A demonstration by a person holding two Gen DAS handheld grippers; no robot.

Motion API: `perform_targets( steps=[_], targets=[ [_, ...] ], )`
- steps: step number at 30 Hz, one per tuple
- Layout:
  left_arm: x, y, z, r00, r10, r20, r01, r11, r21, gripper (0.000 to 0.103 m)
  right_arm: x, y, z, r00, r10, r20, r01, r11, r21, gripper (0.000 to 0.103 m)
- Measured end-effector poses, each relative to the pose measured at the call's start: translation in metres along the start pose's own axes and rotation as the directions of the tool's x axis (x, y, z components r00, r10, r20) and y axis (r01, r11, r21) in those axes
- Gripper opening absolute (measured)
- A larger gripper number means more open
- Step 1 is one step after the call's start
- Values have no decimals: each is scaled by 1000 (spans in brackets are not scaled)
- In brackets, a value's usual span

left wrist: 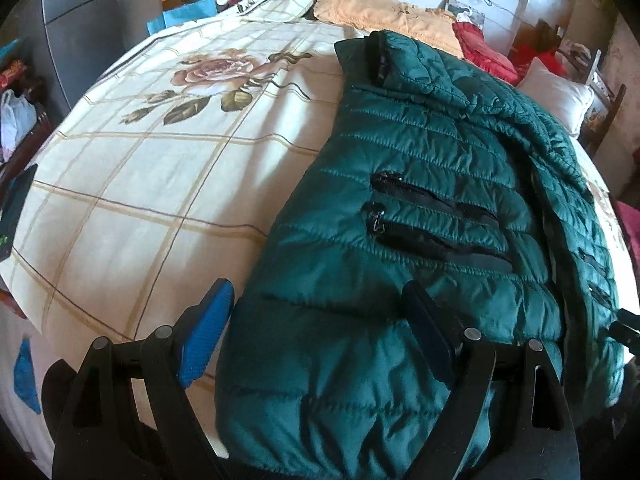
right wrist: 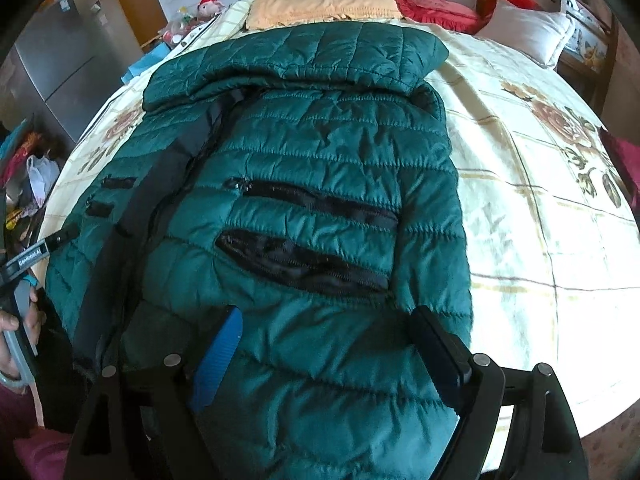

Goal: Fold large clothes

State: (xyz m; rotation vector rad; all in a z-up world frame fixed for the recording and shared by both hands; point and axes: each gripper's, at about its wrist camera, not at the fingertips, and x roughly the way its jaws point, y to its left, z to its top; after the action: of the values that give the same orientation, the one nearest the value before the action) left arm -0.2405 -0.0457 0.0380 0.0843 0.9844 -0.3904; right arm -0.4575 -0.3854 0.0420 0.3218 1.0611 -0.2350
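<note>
Jacket [left wrist: 420,208], dark green and quilted, lies spread on the floral bedspread [left wrist: 160,184], and I see its hem end reaching back between the jaws of both tools. On my left gripper [left wrist: 316,332] the jaws stand wide apart: the blue-padded finger [left wrist: 206,332] hangs over bare bedspread just left of the jacket's edge, while the dark finger [left wrist: 434,336] sits over the quilted fabric, so the jacket's left border runs up between them. Ahead of those jaws two black pocket zips [left wrist: 436,224] cross the panel, and the collar lies farthest away. Further left, beyond the bed edge, a white plastic bag [left wrist: 16,120] shows.

My right gripper [right wrist: 326,344] is likewise spread, both fingers over the jacket, the blue pad [right wrist: 218,356] near the open front placket [right wrist: 152,208] and the dark one [right wrist: 438,348] near the garment's right edge. I cannot tell whether either finger touches the fabric. Right of these jaws the bedspread lies bare; far ahead sit an orange blanket [right wrist: 320,0] and a white pillow [right wrist: 524,28].
</note>
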Motion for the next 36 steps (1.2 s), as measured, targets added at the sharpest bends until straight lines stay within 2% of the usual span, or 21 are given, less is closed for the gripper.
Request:
perform_targets(
  steps=[5,12,15,18,21,31,36],
  targets=[
    [-5,27,-6,999,-39,-31,38,998,-43,86,-15,-8,-15,1000,-12,-28,11,1000,-10,84],
    [-5,48,-14,991,-114,-66,106,987,-124,86,-24,-41,-35,997,10,-77,-3,996,88,84],
    [-2,43,-18,986,-140,-86,130,985,-114,86,-22,-51,-40,992,87,-92,-72,986,151,84],
    [-1,37,-18,983,-155,-95,146,985,-97,86,-16,-52,-44,986,121,-113,-100,980,171,84],
    [0,33,-18,983,-152,-102,145,987,-75,86,-9,-46,-47,966,224,-130,-196,961,195,84],
    [2,36,-16,985,-147,-91,140,987,-76,86,-4,-37,-46,952,289,-104,-266,945,192,93],
    [0,25,-21,978,-161,-135,162,987,0,86,-14,-36,-43,909,413,-54,-394,895,211,92]
  ],
)
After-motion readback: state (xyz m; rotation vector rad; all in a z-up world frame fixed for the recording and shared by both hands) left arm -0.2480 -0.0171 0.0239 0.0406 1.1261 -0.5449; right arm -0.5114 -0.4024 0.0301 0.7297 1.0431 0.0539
